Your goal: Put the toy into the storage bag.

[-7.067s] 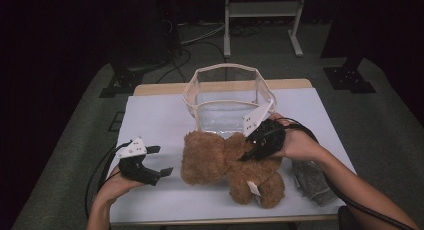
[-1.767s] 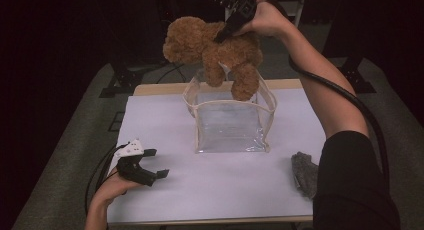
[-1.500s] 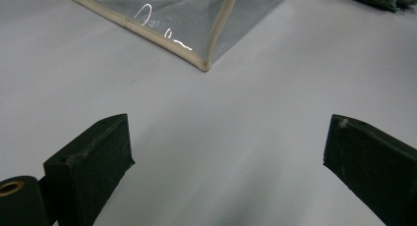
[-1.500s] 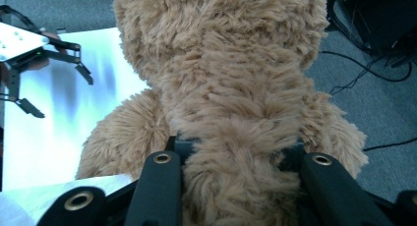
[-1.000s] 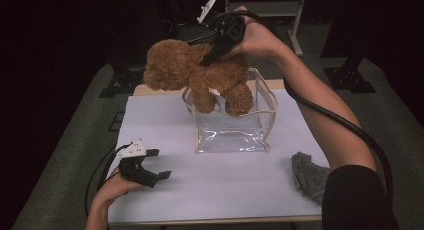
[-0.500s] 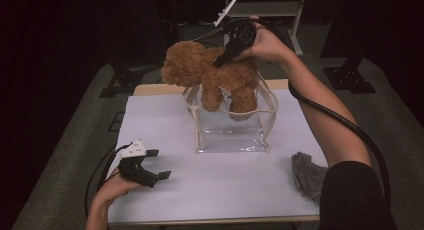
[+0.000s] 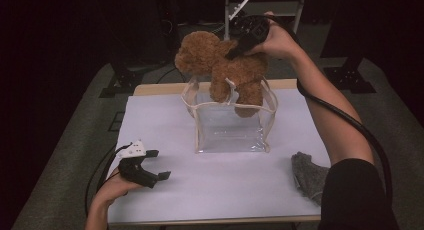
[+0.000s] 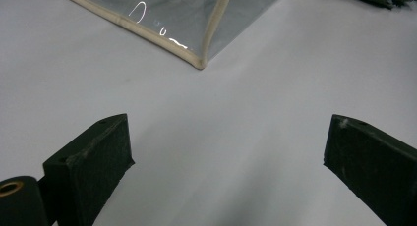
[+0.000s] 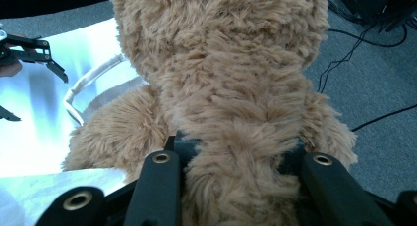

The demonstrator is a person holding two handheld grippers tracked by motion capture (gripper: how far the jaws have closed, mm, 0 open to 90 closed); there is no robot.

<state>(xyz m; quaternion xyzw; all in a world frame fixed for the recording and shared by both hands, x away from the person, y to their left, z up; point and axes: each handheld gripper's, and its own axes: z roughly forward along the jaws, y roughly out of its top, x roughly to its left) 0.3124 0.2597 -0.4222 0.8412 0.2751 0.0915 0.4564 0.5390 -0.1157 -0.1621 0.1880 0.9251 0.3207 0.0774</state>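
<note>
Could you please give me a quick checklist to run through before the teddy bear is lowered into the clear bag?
1. Right gripper shut on the teddy bear: ok, fur pinched between its jaws.
2. Bear over the clear bag opening: ok, legs at the rim.
3. Bag standing open: ok.
4. Left gripper steadying the bag: not ok, it sits open and apart from it.
5. Grey cloth away from the bag: ok.
6. Bear fits fully inside: cannot tell.

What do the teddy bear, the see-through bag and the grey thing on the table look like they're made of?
Teddy bear: brown plush, shaggy matte pile that bunches where the right gripper clamps it. Bag: clear, glossy plastic film, probably vinyl, since it shows glare streaks and the table through it; the cream edging looks like fabric tape. Grey thing: soft, fuzzy, crumpled textile, perhaps knit or fleece; too small to tell.
</note>
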